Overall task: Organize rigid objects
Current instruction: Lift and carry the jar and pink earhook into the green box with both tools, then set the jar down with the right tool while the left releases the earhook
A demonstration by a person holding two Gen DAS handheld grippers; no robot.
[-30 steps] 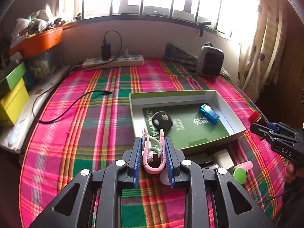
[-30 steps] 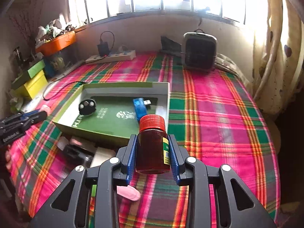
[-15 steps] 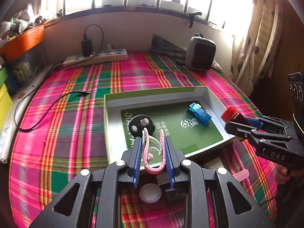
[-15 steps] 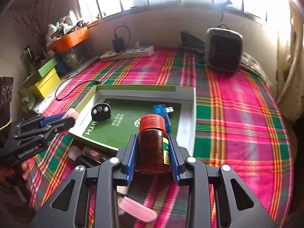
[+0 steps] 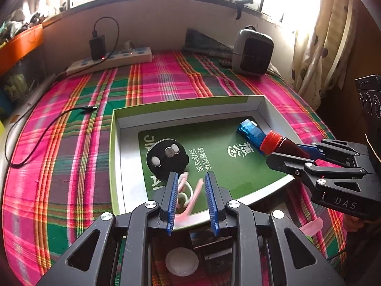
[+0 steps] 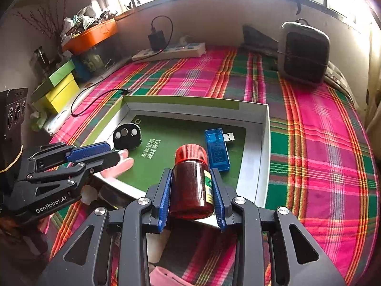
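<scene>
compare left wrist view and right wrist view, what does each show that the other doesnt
Only the left wrist view: the white round lid under the left gripper, and the pink clip's full shape. Only the right wrist view: the yellow and green boxes, and the brown bottle's label. Both: the green tray, black disc, blue USB tester, and the right gripper.
</scene>
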